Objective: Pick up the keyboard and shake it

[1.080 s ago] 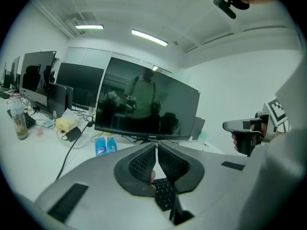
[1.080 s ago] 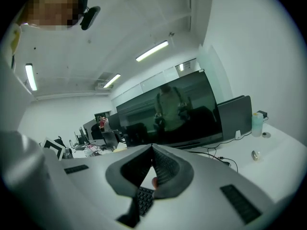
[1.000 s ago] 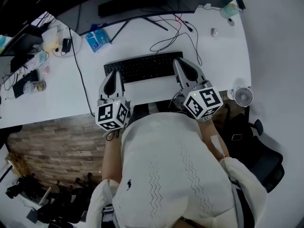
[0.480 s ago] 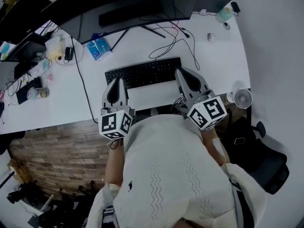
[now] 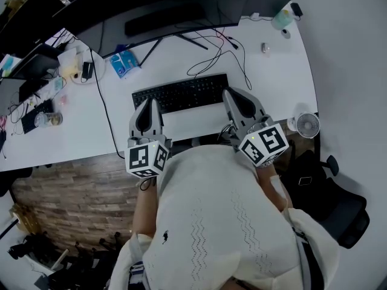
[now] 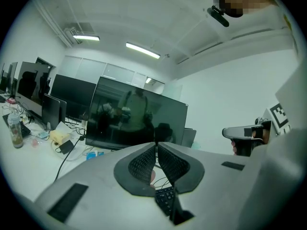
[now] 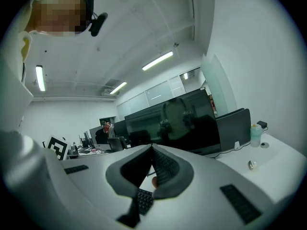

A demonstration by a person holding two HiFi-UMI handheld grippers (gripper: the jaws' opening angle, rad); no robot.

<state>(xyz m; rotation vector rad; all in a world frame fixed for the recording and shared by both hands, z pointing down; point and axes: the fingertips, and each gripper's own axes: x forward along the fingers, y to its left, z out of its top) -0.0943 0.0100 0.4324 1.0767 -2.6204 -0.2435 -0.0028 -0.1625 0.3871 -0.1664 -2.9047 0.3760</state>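
currently the black keyboard (image 5: 180, 93) is laid flat on the white desk (image 5: 284, 71), flanked at its near edge by the left gripper (image 5: 147, 103) and right gripper (image 5: 230, 93), both closed tip to tip on nothing, one set toward each end as suits balancing a long board.

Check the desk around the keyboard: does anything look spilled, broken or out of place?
Nothing looks spilled or damaged. The keyboard lies flat on the desk, roughly in line with its front edge. Only the loose cables tangled behind it look untidy.
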